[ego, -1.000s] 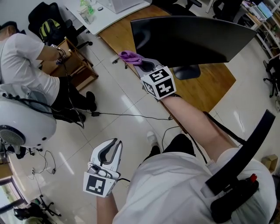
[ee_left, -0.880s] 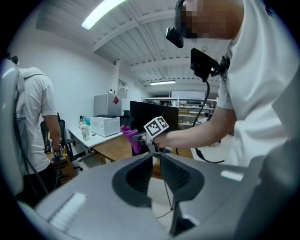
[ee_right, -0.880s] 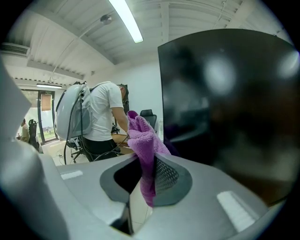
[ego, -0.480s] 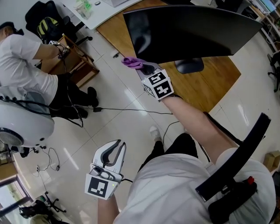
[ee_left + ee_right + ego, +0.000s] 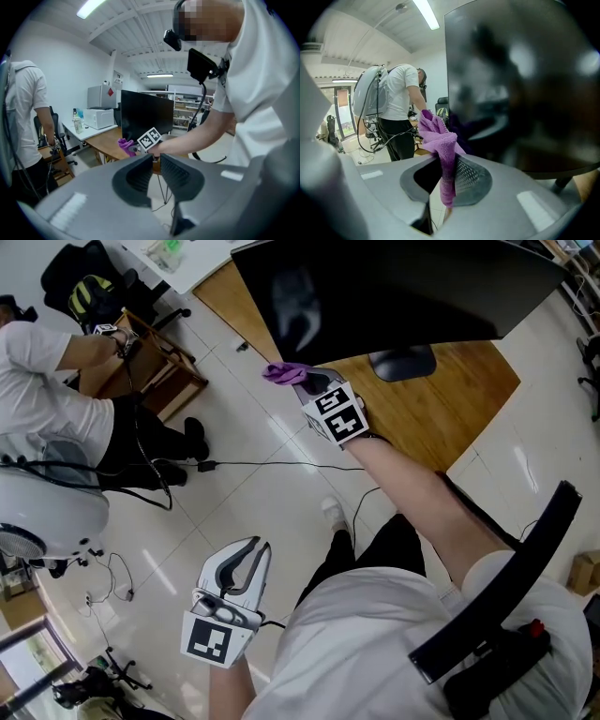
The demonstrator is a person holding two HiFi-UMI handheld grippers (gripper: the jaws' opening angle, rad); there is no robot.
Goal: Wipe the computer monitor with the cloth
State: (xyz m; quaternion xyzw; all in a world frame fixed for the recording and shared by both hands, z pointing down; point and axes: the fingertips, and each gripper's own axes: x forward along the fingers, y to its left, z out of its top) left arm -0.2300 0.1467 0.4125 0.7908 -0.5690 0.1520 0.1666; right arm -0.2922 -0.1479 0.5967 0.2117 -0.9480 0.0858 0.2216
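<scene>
Cloth (image 5: 438, 137), clamped in right gripper (image 5: 446, 174), hangs beside left edge of monitor (image 5: 520, 79).

Left hand-held gripper (image 5: 156, 161) jaws nearly together, empty; purple cloth (image 5: 125, 144) beside monitor (image 5: 146, 115).

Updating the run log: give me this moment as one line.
right claw: shut on purple cloth, beside monitor lower edge | left claw: shut, empty, held low | wipe contact: cannot tell
</scene>
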